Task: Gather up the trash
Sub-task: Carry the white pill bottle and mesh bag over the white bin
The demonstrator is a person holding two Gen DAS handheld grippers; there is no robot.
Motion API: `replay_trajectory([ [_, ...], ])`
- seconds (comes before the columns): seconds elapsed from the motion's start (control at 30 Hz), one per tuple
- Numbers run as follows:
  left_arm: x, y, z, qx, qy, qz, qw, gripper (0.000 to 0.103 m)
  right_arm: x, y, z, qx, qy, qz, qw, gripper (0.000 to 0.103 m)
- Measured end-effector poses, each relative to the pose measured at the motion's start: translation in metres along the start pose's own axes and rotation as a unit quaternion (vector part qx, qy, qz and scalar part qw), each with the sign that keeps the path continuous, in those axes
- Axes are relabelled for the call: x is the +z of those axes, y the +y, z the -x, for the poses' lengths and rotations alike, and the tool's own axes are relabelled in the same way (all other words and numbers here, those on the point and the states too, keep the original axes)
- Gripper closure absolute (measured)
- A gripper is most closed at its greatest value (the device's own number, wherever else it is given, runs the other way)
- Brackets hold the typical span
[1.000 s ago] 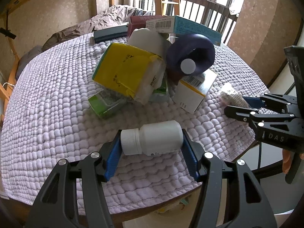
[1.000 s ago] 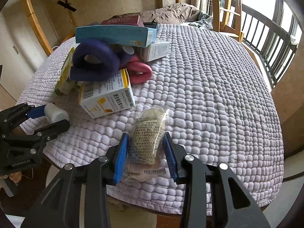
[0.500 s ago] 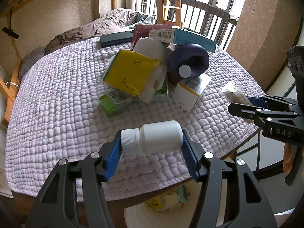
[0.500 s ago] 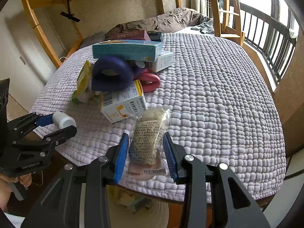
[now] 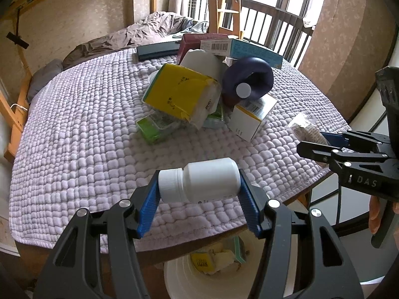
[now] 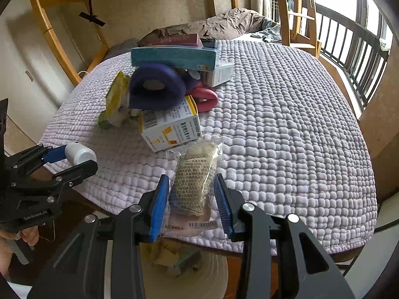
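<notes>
My left gripper [image 5: 199, 196] is shut on a white pill bottle [image 5: 199, 180], held sideways with its cap to the left, above the table's near edge. My right gripper [image 6: 190, 199] is shut on a clear packet with a beige roll inside [image 6: 195, 172]. Each gripper shows in the other's view: the right gripper [image 5: 321, 142] with its packet [image 5: 305, 129] at the right, the left gripper [image 6: 67, 159] with the bottle [image 6: 79, 153] at the left. Below the table edge stands a white bin [image 5: 182, 274] with yellow scraps in it, also seen as the bin [image 6: 214, 274] under the right gripper.
A lilac quilted cloth [image 5: 74, 129] covers the round table. A pile sits mid-table: yellow pack [image 5: 179, 94], dark blue ring [image 5: 249, 79], white-and-yellow box [image 6: 172, 129], teal box [image 6: 174, 57], green packet [image 5: 154, 125], pink ring [image 6: 205, 98]. A railing [image 6: 349, 57] runs behind.
Both grippers have drawn back from the pile toward the table's near edge, still holding the bottle and the packet. The white bin has come into view below them.
</notes>
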State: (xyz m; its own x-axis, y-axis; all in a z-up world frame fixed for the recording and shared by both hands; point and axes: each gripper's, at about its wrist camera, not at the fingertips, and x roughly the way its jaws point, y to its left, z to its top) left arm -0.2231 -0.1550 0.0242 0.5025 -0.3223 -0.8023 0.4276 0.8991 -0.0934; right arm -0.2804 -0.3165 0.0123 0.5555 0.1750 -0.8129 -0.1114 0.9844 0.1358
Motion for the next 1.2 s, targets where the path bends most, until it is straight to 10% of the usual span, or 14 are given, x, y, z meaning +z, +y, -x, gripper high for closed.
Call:
replay_trajectory([
  [1.2, -0.03, -0.002, 0.041, -0.023, -0.005, -0.003, 0.9997, 0.043, -0.038, 0.033, 0.053, 0.036, -0.004, 0.003, 0.999, 0.066],
])
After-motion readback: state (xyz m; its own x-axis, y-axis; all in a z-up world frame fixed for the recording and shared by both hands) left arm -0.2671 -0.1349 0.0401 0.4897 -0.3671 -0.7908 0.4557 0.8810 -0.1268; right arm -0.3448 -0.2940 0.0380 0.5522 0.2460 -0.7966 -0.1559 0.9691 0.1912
